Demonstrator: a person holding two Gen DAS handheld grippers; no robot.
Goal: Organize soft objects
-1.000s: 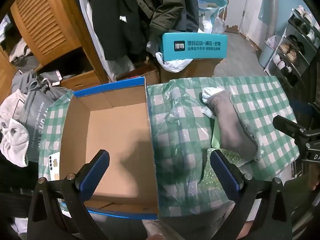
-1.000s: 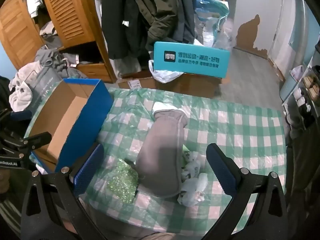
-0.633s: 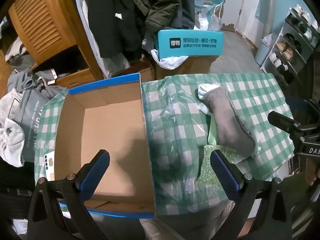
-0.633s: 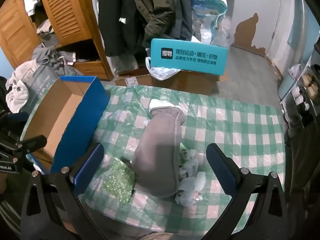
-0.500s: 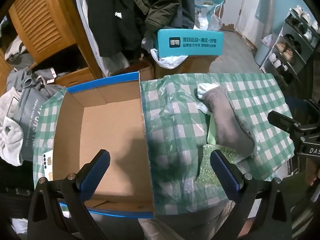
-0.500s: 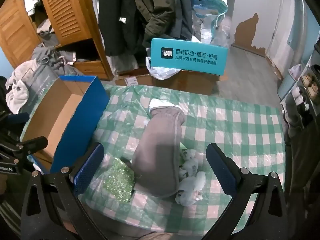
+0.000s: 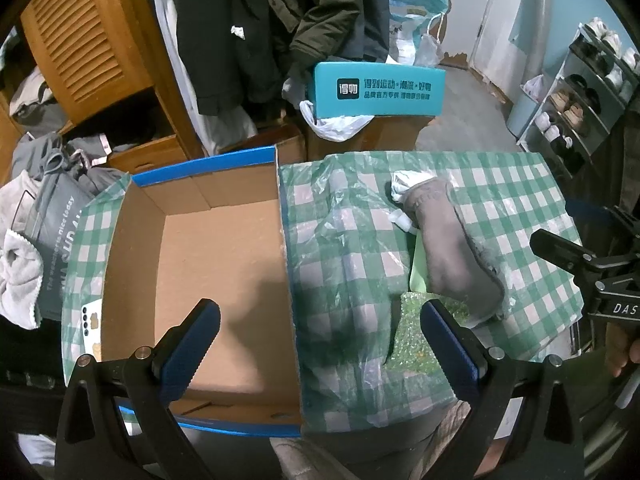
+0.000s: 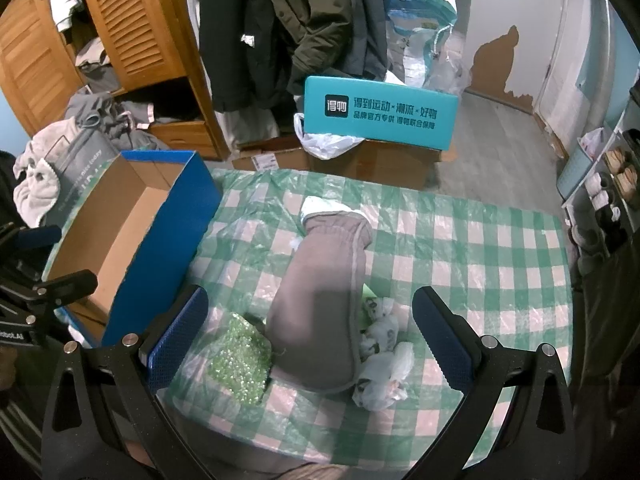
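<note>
A grey fleece garment (image 8: 324, 300) (image 7: 448, 248) lies lengthwise on the green checked tablecloth (image 8: 472, 248). White cloth (image 8: 320, 205) pokes out at its far end. A green bubble-wrap piece (image 8: 240, 356) (image 7: 416, 336) lies at its near left, and crumpled white socks (image 8: 384, 360) at its near right. An open blue cardboard box (image 7: 200, 264) (image 8: 120, 240), with nothing in it, stands to the left. My left gripper (image 7: 320, 344) is open above the box's right wall. My right gripper (image 8: 310, 330) is open, held above the garment's near end.
A teal box (image 8: 380, 114) sits on brown cartons beyond the table. Hanging coats (image 8: 296, 20) and a wooden louvred wardrobe (image 8: 132, 32) stand behind. Grey clothes and a bag (image 7: 44, 216) are piled left of the box. A shoe rack (image 7: 584, 96) stands at the right.
Both views have drifted slightly back and up from the table. The objects lie as before and both grippers stay open.
</note>
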